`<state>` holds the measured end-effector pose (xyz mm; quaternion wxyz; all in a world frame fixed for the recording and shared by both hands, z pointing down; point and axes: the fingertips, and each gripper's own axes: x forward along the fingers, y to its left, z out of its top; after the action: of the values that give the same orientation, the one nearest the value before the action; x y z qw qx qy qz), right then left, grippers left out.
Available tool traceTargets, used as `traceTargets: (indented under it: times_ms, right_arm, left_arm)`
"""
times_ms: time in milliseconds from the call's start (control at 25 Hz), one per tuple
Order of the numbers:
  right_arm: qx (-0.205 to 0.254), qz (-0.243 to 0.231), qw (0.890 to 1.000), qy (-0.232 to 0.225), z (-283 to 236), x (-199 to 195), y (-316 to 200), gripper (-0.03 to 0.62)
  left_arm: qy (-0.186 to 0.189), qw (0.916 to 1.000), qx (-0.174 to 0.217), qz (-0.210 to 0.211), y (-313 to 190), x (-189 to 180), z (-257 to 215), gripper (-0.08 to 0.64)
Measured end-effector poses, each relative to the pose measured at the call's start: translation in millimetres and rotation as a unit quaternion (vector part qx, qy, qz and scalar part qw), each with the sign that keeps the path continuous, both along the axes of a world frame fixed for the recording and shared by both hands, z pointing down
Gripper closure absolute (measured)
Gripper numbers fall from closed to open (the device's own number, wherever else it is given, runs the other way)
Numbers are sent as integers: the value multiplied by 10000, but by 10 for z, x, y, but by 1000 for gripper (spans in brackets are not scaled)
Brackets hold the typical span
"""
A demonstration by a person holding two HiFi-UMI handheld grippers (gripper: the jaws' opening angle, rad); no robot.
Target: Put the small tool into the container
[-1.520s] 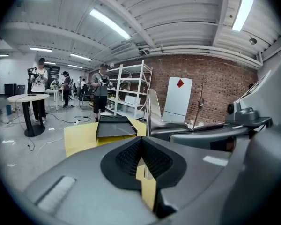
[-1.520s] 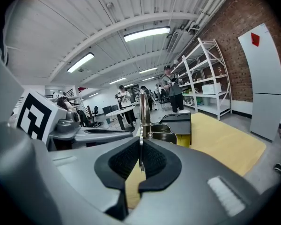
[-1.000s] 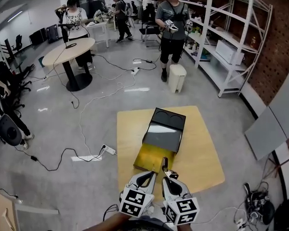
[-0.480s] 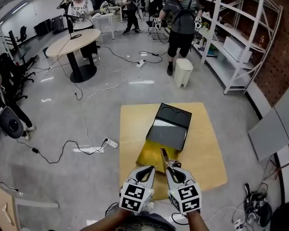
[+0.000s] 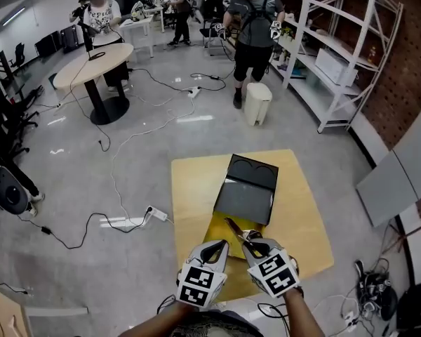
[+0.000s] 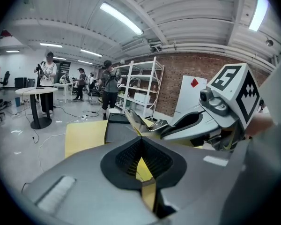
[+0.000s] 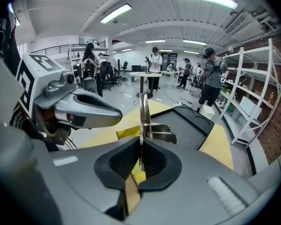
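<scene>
Yellow desk point(image 5: 189, 188), one container point(image 5: 247, 196), one small tool point(image 7: 143, 114) pinched in your right claw point(image 7: 140, 149); left claw point(image 6: 140, 144) pressed together, empty; bare desk left and right.

the left gripper point(image 5: 212, 250) and right gripper point(image 5: 250, 244) are light grey moulded shells with rounded bodies, their jaws lined with black ribbed pads point(image 7: 121, 161). each carries a white cube point(image 5: 198, 286) printed with black square markers on its faces.

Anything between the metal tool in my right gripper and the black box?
Nothing visible. The right gripper holds the small silver metal tool at the yellow near end of the black box; the left gripper sits alongside.
</scene>
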<state>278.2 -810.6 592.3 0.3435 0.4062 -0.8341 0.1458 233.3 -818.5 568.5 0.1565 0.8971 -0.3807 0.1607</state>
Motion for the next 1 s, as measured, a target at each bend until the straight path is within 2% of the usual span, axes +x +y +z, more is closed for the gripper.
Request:
traceTargets:
  times_ms: [160, 360, 560, 720, 1000]
  right_arm:
    - [-471, -136, 9982, 332, 213, -180, -295, 584]
    - [-1141, -218, 9913, 619, 268, -624, -584, 584]
    - [-1489, -117, 9858, 764, 490, -998, -725, 584]
    - [-1987, -56, 9768, 795, 540, -1339, -834, 584]
    - [-2604, 228, 9611, 895, 618, -1541, -1029, 584]
  left_arm:
    - [57, 10000, -43, -11, -306, -185, 89, 554]
    - [108, 9999, 1, -64, -582, -696, -63, 553]
    - [163, 9997, -23, -155, -652, -1167, 33, 552]
    - [200, 9996, -38, -207, -773, -1558, -47, 552]
    - [212, 9993, -63, -288, -912, -1934, -144, 552]
